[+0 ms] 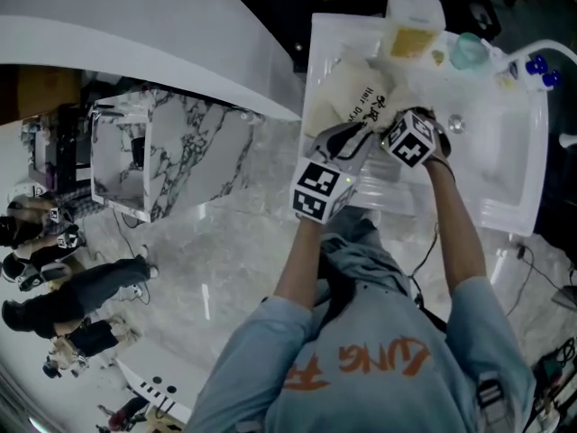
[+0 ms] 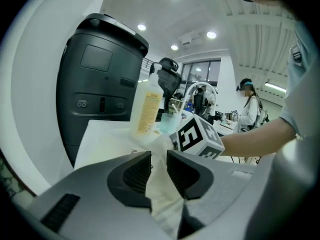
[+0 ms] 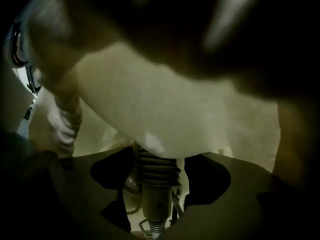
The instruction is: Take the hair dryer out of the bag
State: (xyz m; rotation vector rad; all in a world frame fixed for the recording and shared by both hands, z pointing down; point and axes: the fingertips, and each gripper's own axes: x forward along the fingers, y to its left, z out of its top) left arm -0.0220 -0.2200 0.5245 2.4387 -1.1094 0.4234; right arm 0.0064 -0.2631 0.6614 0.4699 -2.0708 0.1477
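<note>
A cream cloth bag (image 1: 359, 96) with black print lies on the white counter (image 1: 323, 34) left of the basin. My left gripper (image 1: 362, 136) reaches its near end. In the left gripper view the bag's cloth (image 2: 161, 194) runs through the narrow gap of the left gripper (image 2: 159, 170), and the pads stand just off it. My right gripper (image 1: 398, 124) points steeply down into the bag's mouth. In the dark right gripper view the hair dryer's pale body (image 3: 180, 104) fills the top. Its ribbed cord sleeve (image 3: 156, 166) hangs between the wide-open jaws of the right gripper (image 3: 159, 181), untouched.
A soap bottle (image 1: 415, 25) and a teal cup (image 1: 469, 50) stand at the counter's back beside the faucet (image 1: 541, 57). The basin (image 1: 505, 152) is to the right. A large black appliance (image 2: 100, 79) stands behind the counter. People stand farther off in the room.
</note>
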